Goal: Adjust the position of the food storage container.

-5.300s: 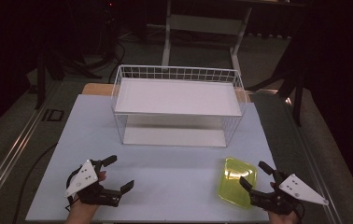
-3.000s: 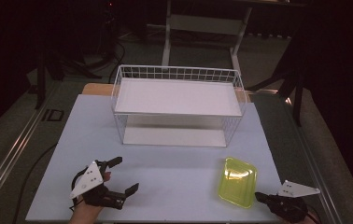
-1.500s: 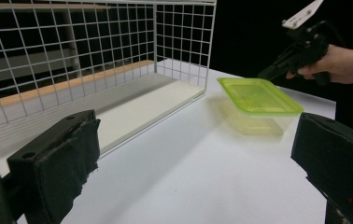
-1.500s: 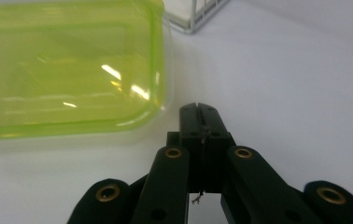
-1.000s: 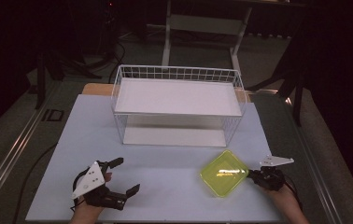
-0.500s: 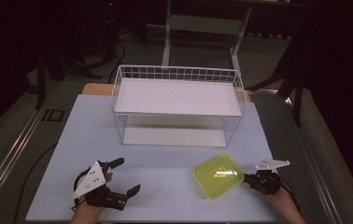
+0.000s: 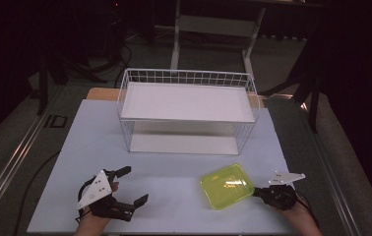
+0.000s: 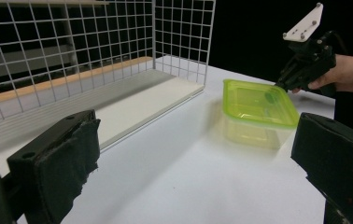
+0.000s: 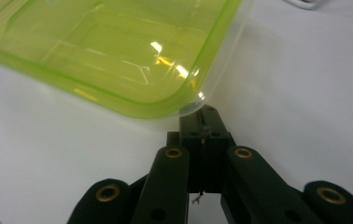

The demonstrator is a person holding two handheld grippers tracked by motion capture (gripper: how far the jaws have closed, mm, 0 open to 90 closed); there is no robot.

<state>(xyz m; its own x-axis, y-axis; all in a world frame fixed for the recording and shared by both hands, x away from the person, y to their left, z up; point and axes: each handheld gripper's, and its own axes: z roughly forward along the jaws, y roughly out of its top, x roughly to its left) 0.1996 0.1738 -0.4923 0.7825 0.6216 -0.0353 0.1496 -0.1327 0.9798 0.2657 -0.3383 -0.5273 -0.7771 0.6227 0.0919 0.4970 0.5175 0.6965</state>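
Gripping the near right corner of the translucent lime-green rectangular plastic container, the right gripper is holding its two black jaws pressed together on the rim, as the right gripper view shows up close, where the container is hanging over the jaw tips and the right gripper is pinching its rounded corner. The container is lying on the white table top in front of the white wire basket rack, just off the rack's front right corner and apart from it. Compared with the picture from a few seconds back, when the container was standing tilted up on edge nearer the right edge of the table with the right gripper open beside it, it is now lying nearly flat, turned at an angle and shifted towards the middle of the table; even over the last half second it is sitting a touch farther left. The left gripper is resting at the near left of the table with its jaws spread wide and nothing between them, much as it was in every earlier picture. In the left gripper view the container is showing beyond the open jaws, with the other hand's gripper at its far corner and the wire rack to the left.
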